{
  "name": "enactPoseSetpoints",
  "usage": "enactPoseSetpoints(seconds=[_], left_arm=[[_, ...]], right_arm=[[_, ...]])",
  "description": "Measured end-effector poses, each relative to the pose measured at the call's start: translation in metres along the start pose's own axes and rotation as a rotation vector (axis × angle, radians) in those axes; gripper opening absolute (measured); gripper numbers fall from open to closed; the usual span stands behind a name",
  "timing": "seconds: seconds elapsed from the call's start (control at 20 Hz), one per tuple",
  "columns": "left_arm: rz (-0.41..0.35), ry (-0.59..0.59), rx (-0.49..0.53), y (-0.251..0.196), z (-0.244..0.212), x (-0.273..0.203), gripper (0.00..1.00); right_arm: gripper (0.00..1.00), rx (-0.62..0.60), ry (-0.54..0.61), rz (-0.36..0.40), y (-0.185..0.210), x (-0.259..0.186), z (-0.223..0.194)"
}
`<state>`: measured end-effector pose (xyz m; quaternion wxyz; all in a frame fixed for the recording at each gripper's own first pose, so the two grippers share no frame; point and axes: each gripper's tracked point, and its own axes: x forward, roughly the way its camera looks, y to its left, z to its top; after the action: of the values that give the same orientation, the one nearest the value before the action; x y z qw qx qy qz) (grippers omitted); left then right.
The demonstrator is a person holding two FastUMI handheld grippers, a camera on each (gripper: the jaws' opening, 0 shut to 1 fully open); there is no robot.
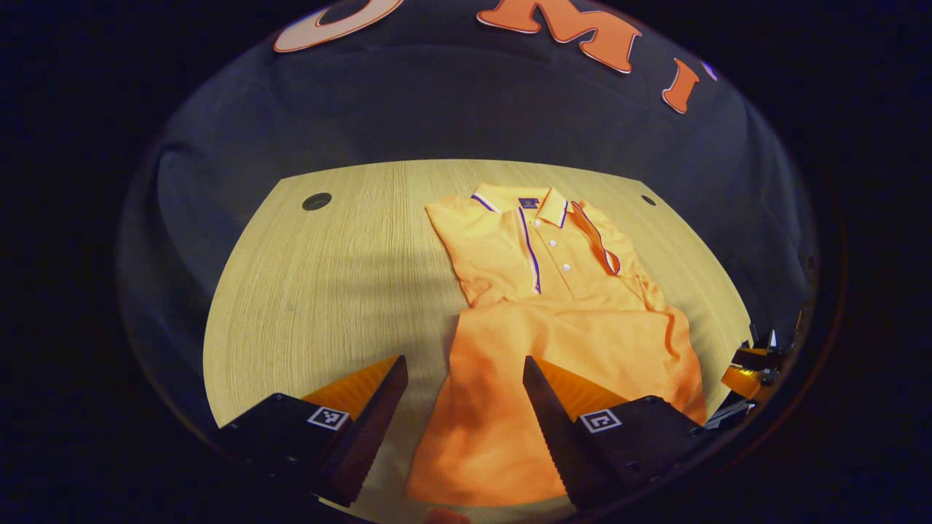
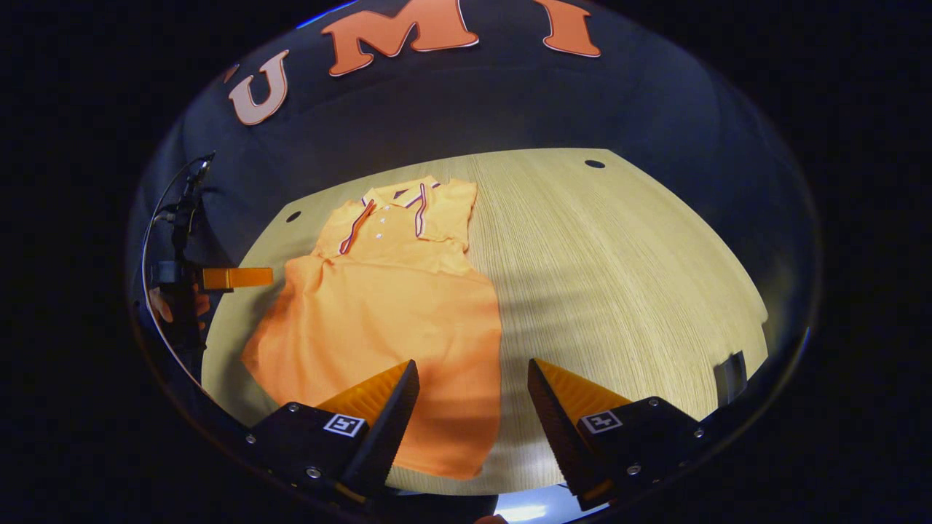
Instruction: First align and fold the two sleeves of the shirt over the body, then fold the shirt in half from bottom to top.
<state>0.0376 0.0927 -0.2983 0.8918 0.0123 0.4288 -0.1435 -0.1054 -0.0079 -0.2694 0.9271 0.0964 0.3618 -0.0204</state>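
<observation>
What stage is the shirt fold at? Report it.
Done: both sleeves look folded in over the shirt, which lies narrow on the table. In hand: nothing; the left gripper and right gripper hover open above the hem. Left: folding the bottom up to the collar.

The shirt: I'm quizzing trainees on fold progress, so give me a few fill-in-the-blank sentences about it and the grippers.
1. The orange shirt lies on a wooden ____.
2. Both of its ____ are already folded over the body.
3. The left gripper and right gripper both hover with their jaws ____.
4. The shirt's collar points ____ from both grippers.

Missing words: table; sleeves; open; away
</observation>
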Motion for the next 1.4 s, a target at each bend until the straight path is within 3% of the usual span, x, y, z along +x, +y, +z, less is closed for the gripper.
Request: enactPoseSetpoints(seconds=[0.2, 0.55, 0.75, 1.05, 1.4], left_arm=[[0.015, 0.061, 0.011, 0.004, -0.049, -0.013, 0.99], [0.040, 0.086, 0.063, 0.012, -0.097, -0.023, 0.99], [0.023, 0.000, 0.139, 0.013, -0.102, -0.023, 0.99], [0.031, -0.070, 0.116, 0.008, -0.114, -0.028, 0.99], [-0.004, -0.053, 0.140, -0.054, -0.143, -0.044, 0.96]], right_arm=[[0.92, -0.019, 0.039, 0.012, -0.003, 0.003, -0.018], [0.92, -0.051, 0.087, 0.028, -0.003, 0.003, -0.048], [0.92, -0.059, 0.119, 0.024, -0.002, 0.004, -0.066], [0.92, -0.058, 0.149, 0.039, 0.005, 0.004, -0.084], [0.93, -0.085, 0.167, 0.037, 0.007, 0.005, -0.091]])
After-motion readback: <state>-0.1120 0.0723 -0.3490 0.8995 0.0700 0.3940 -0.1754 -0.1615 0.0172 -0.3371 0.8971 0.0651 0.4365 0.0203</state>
